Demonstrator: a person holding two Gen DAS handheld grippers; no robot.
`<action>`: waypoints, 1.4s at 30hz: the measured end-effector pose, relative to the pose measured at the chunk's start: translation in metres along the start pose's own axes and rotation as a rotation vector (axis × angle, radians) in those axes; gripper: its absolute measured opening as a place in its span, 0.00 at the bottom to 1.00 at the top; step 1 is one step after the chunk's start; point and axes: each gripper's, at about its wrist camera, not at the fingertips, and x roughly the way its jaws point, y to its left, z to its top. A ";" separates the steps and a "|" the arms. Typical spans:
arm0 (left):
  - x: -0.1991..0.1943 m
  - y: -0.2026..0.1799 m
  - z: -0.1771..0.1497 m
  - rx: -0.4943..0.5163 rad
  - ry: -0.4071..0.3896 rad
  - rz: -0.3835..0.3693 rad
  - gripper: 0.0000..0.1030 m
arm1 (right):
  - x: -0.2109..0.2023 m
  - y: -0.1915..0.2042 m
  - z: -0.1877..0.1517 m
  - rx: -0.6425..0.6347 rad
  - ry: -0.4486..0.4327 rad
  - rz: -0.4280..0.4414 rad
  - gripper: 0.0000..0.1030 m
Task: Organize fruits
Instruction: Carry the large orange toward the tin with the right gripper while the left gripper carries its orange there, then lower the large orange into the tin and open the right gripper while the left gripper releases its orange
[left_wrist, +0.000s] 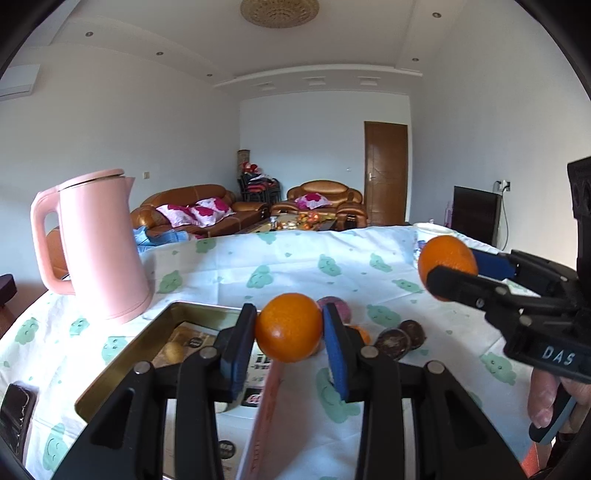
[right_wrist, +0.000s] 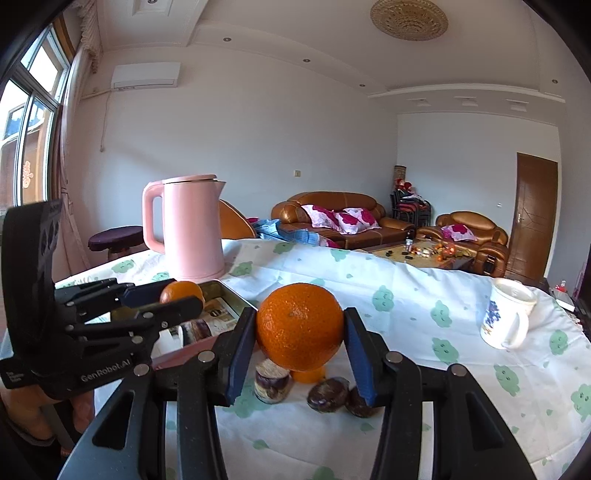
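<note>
Each claw carries an orange clear of the desk: the left claw (left_wrist: 289, 330) is pinched on a small orange (left_wrist: 288, 327) just above the near rim of the gold tin tray (left_wrist: 122, 365), while the right claw (right_wrist: 300, 334) clamps a bigger orange (right_wrist: 299, 326) over the loose fruit. I'd say sorting is barely begun; two passion fruits (right_wrist: 328, 394), a purple-banded fruit (right_wrist: 271, 381) and another orange (right_wrist: 308, 375) lie on the cloth. The pink kettle (left_wrist: 99, 247) crowds the tray's far side; the mug (right_wrist: 506, 313) stands well apart.
</note>
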 end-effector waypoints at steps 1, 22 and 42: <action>0.001 0.004 0.000 -0.004 0.004 0.011 0.37 | 0.002 0.003 0.003 -0.004 -0.001 0.010 0.48; 0.002 0.060 -0.005 -0.050 0.068 0.129 0.37 | 0.049 0.045 0.032 -0.064 0.047 0.121 0.48; 0.009 0.104 -0.013 -0.073 0.134 0.204 0.37 | 0.093 0.095 0.020 -0.105 0.135 0.227 0.48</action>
